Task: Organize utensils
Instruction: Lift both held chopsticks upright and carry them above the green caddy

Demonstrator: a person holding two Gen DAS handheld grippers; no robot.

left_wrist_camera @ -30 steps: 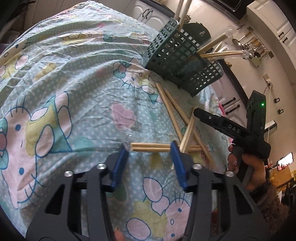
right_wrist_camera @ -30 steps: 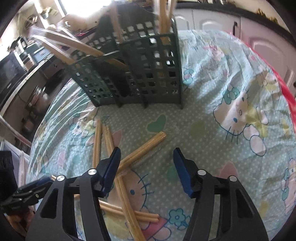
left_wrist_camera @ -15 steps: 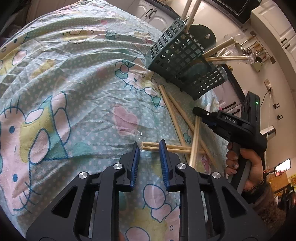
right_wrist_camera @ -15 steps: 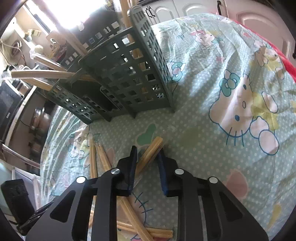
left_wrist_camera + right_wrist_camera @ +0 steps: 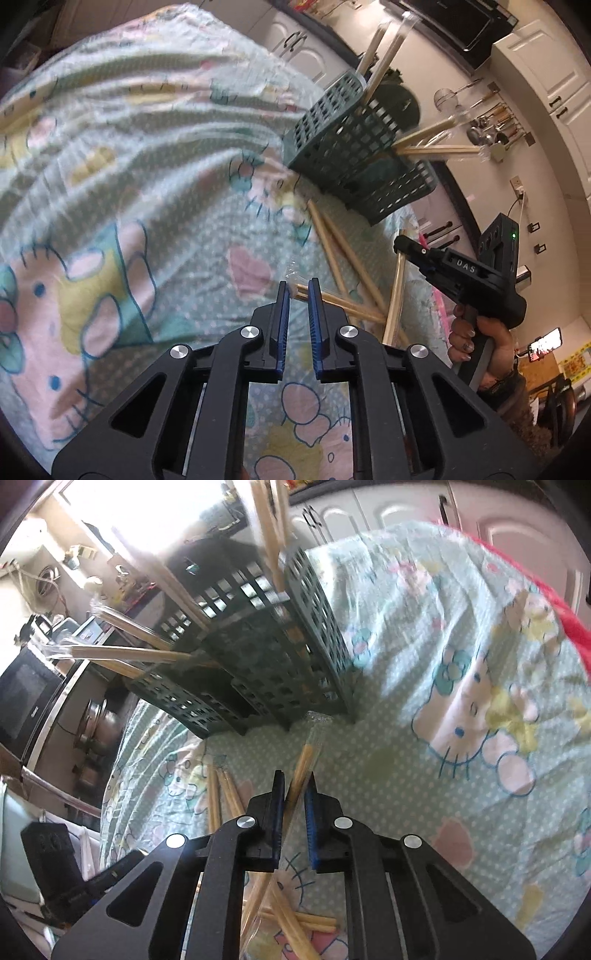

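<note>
Wrapped pairs of wooden chopsticks lie crossed on the Hello Kitty cloth. My left gripper (image 5: 298, 288) is shut on the end of one wrapped pair (image 5: 343, 306). My right gripper (image 5: 294, 781) is shut on another wrapped pair (image 5: 304, 764), tilted up off the cloth toward the dark green lattice utensil holder (image 5: 266, 672). The holder (image 5: 354, 155) has several wrapped pairs sticking out of it. The right gripper's body (image 5: 461, 273) shows in the left wrist view, its fingertips hidden there.
Two more chopstick pairs (image 5: 332, 243) lie between the holder and my left gripper, others (image 5: 218, 794) to the left of my right gripper. Kitchen cabinets (image 5: 303, 48) stand beyond the table edge. A red edge (image 5: 554, 602) borders the cloth at right.
Both grippers closed from wide open onto chopstick pairs. The right one has lifted its pair's end up toward the holder; the left has moved in on its pair's end.
</note>
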